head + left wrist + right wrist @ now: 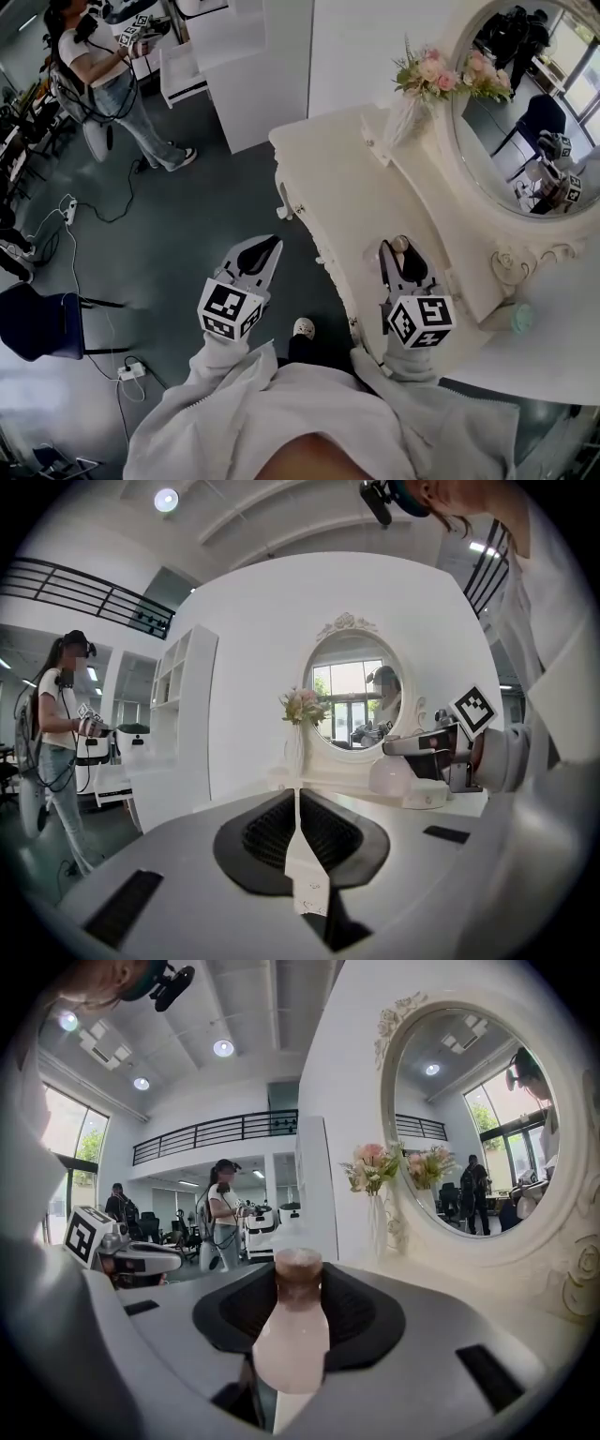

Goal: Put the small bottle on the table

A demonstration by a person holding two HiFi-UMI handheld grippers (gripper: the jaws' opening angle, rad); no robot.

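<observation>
A: Head view first. Left tongs (262, 251)?
B: Pressed together and empty, out over the dark floor (187, 206), just left of the white desk (347, 178).
A: Right tongs (405, 257)?
B: Pinching the small bottle (400, 245), cap uppermost, above the desk's near end. Farther along the desk, an oval mirror (525, 112) with pink flowers (441, 73) beside it; far off at upper left, a person (94, 56) standing.
A: Now the left gripper view.
B: Shut tight along one seam, with nothing between. Off to the right, the right tongs carrying the pale bottle, about level with the desk top; impossible to tell whether touching it. Flowers and mirror straight ahead, person at far left.
A: And the right gripper view?
B: Clamped on the bottle from both sides: pale pink body low and close, brown cap above, framed by the dark pads. Flowers and mirror ahead on the right, left tongs at far left, person in the distance between.
</observation>
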